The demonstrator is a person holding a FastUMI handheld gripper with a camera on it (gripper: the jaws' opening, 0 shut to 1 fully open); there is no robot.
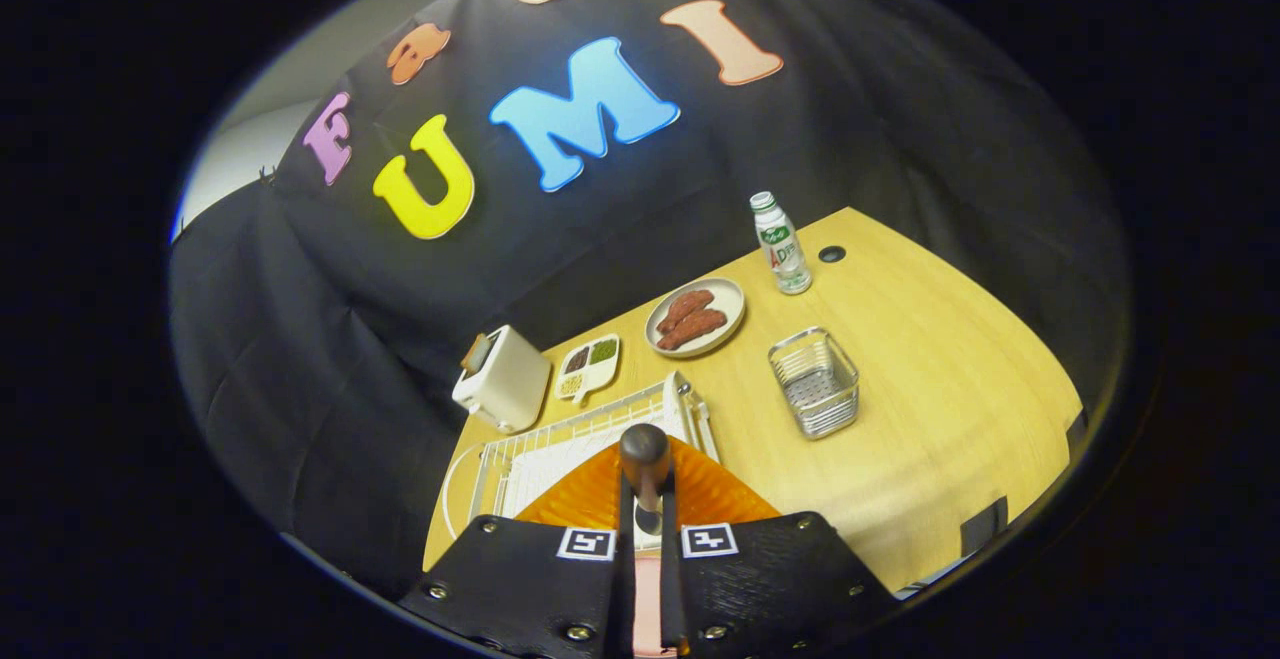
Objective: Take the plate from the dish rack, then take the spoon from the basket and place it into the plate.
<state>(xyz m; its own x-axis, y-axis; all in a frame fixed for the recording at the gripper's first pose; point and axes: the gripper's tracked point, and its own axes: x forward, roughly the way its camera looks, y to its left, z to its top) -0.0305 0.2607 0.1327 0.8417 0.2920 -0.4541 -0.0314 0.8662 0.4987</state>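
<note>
The tool (647, 527) is drawn narrow, its two fingers pressed from either side on the stem of a spoon (645, 451). The spoon stands out forward along the fingers, so its long axis runs with the tool's own line, and its dark rounded end is the farthest part from the grip. Whether that end is the bowl or the butt of the handle cannot be told.

The relation that matters is spoon to plate. The orange plate (712, 495), ribbed and glossy, lies directly under the spoon and just ahead of the fingers, spreading out to both sides of them. The spoon's rounded end hangs over the plate's far rim. Judging from this, the spoon needs only to go down and be let go; no sideways travel seems called for. How much air is between spoon and plate cannot be judged.

Beyond the plate is the white wire dish rack (560, 437), touching or nearly touching the plate's far edge. To the right of the plate, well apart, stands the metal wire basket (815, 384) on the wooden counter (930, 419). Past the rack from the plate sit a white toaster (503, 379), a small divided dish (588, 367) and a pale plate of sausages (695, 316).

Beyond the plate of sausages stands a small bottle (780, 244) with a green and white label; its print is too small to make out. Two square black-and-white markers (586, 543) sit on the tool's fingers, near the plate's close edge.
</note>
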